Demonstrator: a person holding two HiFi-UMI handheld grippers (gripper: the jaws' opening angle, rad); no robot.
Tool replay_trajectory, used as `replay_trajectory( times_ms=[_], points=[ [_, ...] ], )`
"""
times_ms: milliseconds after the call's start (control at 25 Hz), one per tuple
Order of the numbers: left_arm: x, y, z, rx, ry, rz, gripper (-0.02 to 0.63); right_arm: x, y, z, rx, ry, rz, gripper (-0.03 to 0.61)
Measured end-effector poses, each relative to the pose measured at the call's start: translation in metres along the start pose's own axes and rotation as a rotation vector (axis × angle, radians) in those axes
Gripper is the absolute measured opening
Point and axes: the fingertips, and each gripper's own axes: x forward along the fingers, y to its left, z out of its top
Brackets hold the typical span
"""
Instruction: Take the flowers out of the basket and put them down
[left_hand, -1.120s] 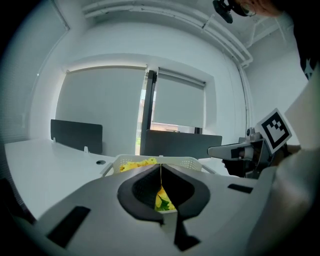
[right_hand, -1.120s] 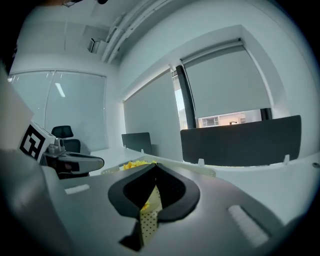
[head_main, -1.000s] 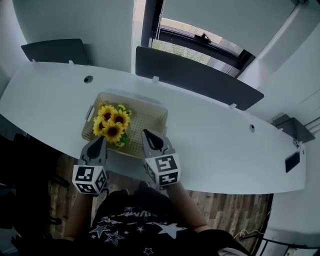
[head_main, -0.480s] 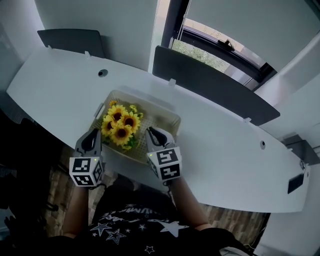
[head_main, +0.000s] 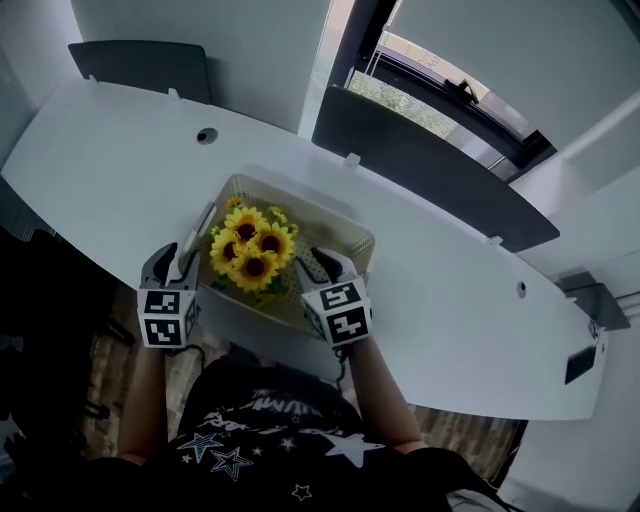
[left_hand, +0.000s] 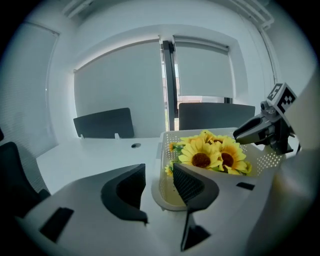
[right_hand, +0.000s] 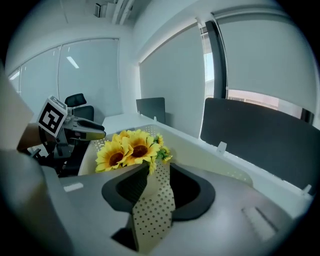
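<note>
While the two grippers hung closed at the near edge of the basket (head_main: 335, 222) a second ago, in the head view they now sit lower and closer on it. The left gripper (head_main: 178, 262) is at the basket's left end and the right gripper (head_main: 322, 262) is over its near wall. Both have just been opening. The basket is pale, rectangular plastic with rounded corners and small holes, and it stands on a smooth white curved table (head_main: 120, 150). The sunflowers (head_main: 252, 250), yellow petals around dark brown centres with some green leaves, lie in the left half of the basket, between the two grippers and just beyond their tips.

In the left gripper view the dark ribbed jaws stand wide apart. The basket's rounded end is in the gap, close to the right-hand jaw, but the pads do not press on it. The sunflowers are behind that jaw, to the right.

In the right gripper view the jaws are only a little apart, with the perforated wall upright between them and not visibly clamped. The sunflowers are just above the tips, to the left.
</note>
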Motion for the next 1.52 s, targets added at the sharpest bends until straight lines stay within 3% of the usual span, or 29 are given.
replay_trajectory(
  times_ms=[200, 360, 440, 520, 800, 920, 1080, 1280, 1520],
  points=[
    [0.018, 0.005, -0.016, 0.000, 0.071, -0.033, 0.163, 0.014, 0.008, -0.008, -0.050, 0.080, 0.027, 0.153],
    [0.026, 0.004, -0.021, -0.005, 0.126, -0.067, 0.160, 0.022, 0.014, -0.020, -0.232, 0.163, 0.041, 0.169],
    [0.029, 0.002, -0.022, -0.015, 0.143, -0.087, 0.110, 0.025, 0.017, -0.030, -0.320, 0.224, 0.056, 0.176],
    [0.029, 0.002, -0.022, -0.041, 0.144, -0.090, 0.059, 0.028, 0.022, -0.039, -0.384, 0.274, 0.083, 0.192],
    [0.029, 0.003, -0.022, -0.071, 0.127, -0.091, 0.055, 0.048, 0.040, -0.066, -0.537, 0.417, 0.178, 0.261],
    [0.029, 0.002, -0.022, -0.074, 0.125, -0.091, 0.055, 0.060, 0.041, -0.073, -0.547, 0.440, 0.199, 0.301],
    [0.029, 0.002, -0.022, -0.082, 0.122, -0.097, 0.055, 0.076, 0.048, -0.074, -0.534, 0.393, 0.238, 0.424],
    [0.029, 0.003, -0.023, -0.088, 0.118, -0.094, 0.054, 0.090, 0.060, -0.065, -0.426, 0.248, 0.287, 0.465],
    [0.028, 0.003, -0.023, -0.086, 0.119, -0.089, 0.054, 0.102, 0.063, -0.067, -0.328, 0.168, 0.291, 0.522]
  ],
)
